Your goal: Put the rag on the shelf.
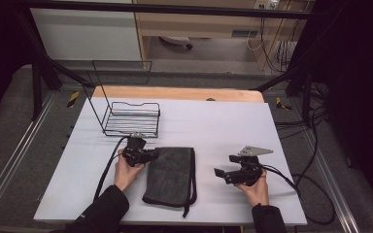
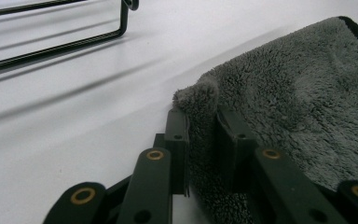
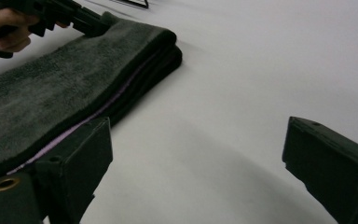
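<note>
Folded grey towel [image 1: 171,174], plush, dark-edged, lay at the near middle of the white bench [image 1: 213,121], its long side running away from the person, a thin pale stripe showing between its layers along the right edge in the right gripper view; left hand-held gripper [image 1: 148,155], black, cable trailing back along the sleeve, was held by the person's left hand [image 1: 126,170] just beside the towel's far left corner; its jaws were pinching that corner, the nap of the cloth bunched up between the two pads [image 2: 179,135] in the left gripper view, the rest of the towel lying flat on the bench; right hand-held gripper [image 1: 218,174], black, grey three-cornered plate on top, was held by the person's right hand [image 1: 256,187] to the right of the towel and apart from it; its jaws stood spread wide with bare bench between them, the nearer pad [image 3: 81,163] close to the towel's right edge in the right gripper view, whether touching it could not be told; black wire basket [image 1: 131,119], tall wire back, stood on the far left part of the bench, beyond the left hand-held gripper and apart from the towel; wooden board [image 1: 175,93] ran along the far edge of the bench.
</note>
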